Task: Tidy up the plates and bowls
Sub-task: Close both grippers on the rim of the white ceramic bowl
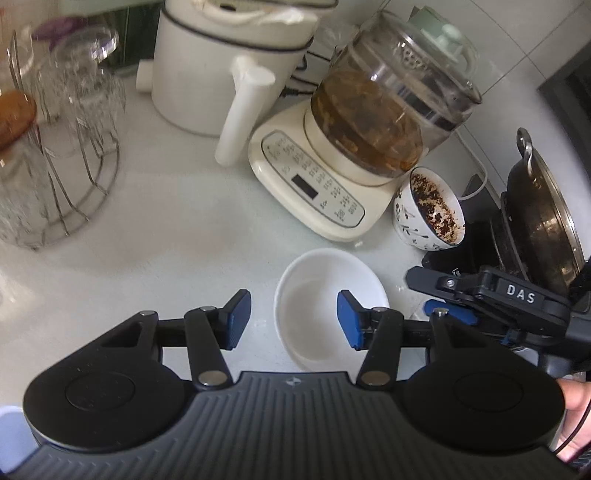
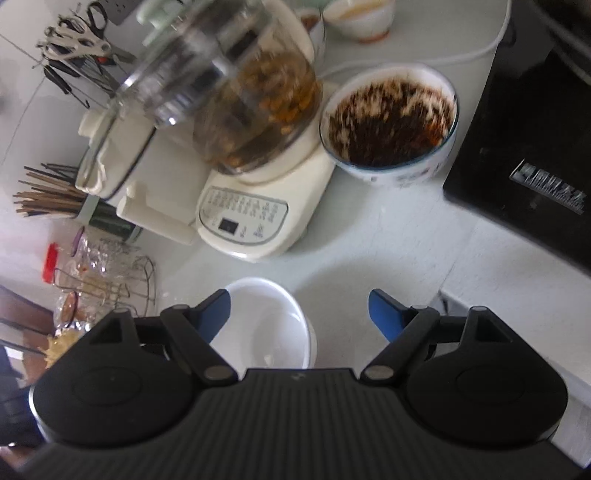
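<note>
An empty white bowl (image 1: 325,295) sits on the white counter just in front of both grippers. My left gripper (image 1: 293,319) is open, its blue pads astride the bowl's left rim: one pad over the inside, the other outside, neither pressing. In the right wrist view the white bowl (image 2: 266,325) lies low between the fingers of my right gripper (image 2: 301,314), which stands wide open, its right pad well clear of the rim. From the left wrist view the right gripper (image 1: 432,295) shows at the bowl's right side. A patterned bowl (image 1: 430,206) (image 2: 388,122) of dark flakes stands behind.
A glass kettle on a cream base (image 1: 314,181) and a white appliance (image 1: 221,62) stand behind the bowl. A wire rack of glasses (image 1: 55,147) is at left. A lidded wok (image 1: 543,221) on a black cooker (image 2: 524,147) is at right. Another small bowl (image 2: 364,16) sits far back.
</note>
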Demonstrator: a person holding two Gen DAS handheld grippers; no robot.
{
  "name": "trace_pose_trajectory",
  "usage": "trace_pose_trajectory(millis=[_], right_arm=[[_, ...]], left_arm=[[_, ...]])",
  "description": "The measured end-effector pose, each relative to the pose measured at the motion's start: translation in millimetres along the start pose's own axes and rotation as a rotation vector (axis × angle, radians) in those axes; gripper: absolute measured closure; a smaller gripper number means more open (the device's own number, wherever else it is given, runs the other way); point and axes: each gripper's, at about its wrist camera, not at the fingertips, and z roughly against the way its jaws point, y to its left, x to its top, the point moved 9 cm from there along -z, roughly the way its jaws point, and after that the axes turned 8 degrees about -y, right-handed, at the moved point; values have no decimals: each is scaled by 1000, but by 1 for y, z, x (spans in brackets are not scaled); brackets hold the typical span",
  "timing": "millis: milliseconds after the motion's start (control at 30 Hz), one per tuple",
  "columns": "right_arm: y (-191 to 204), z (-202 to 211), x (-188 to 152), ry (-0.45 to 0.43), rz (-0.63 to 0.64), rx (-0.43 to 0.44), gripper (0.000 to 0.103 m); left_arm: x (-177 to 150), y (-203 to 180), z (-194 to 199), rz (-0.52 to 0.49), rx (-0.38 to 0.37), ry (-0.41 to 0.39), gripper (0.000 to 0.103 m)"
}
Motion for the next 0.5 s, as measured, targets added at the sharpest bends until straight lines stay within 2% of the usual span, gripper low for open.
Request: trace_pose_trajectory(millis=[100,167,200,400,500], right_arm=[[-4,-8,-7,48,10,4,29],[-6,-12,-10,71,9,-4,46],[-6,-13,-11,80,17,-8,49],[-1,-21,-15,117,39,24,52],[-1,-29,-18,142,29,23,58]], left_arm=[[-6,5,-7,50,4,12,46],[-9,9,-10,77,3,15,47],[-11,11,-11,81,9,17,47],[-15,18,-18,94,33,32,58],[-18,21,-21,111,28,44,64]])
